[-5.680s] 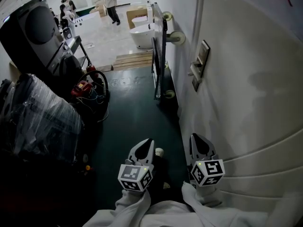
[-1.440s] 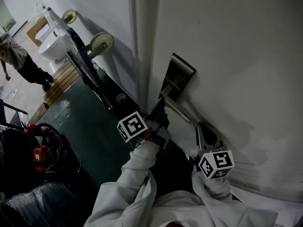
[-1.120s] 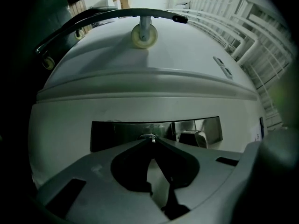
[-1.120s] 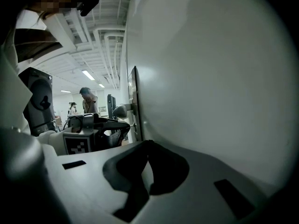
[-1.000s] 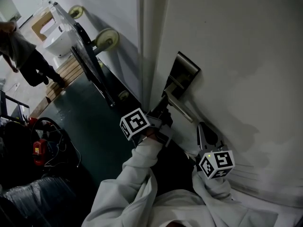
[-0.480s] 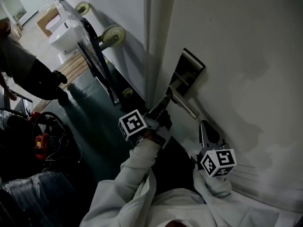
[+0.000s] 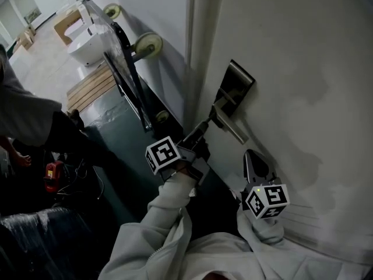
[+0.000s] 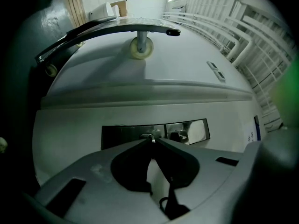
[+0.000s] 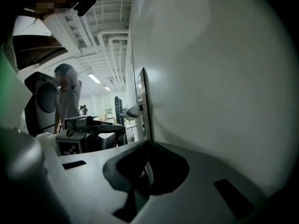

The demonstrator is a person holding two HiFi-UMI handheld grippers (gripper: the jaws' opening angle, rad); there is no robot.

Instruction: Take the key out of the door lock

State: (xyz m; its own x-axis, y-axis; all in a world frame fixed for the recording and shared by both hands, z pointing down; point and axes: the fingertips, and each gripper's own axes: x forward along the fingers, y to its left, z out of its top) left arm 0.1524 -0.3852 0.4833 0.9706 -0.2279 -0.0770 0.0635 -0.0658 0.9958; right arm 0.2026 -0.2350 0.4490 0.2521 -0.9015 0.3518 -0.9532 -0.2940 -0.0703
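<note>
Left gripper (image 8: 150, 141) pinches the small silvery key (image 8: 148, 136) at the lock plate (image 8: 122, 135); right gripper (image 9: 145, 146) closed, empty.

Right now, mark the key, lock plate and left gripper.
key (image 8: 148, 136): left gripper view, metal head at jaw tips.
lock plate (image 7: 238, 79): head view, upper face.
left gripper (image 7: 204, 124): head view, closed tips.

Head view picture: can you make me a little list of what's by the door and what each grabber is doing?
door: white, with a metal lock plate and lever handle
left gripper: jaws shut at the lock plate, pinching a small metal piece, apparently the key
right gripper: jaws shut, empty, low beside the door
key: not yet pulled clear
background: person at left
</note>
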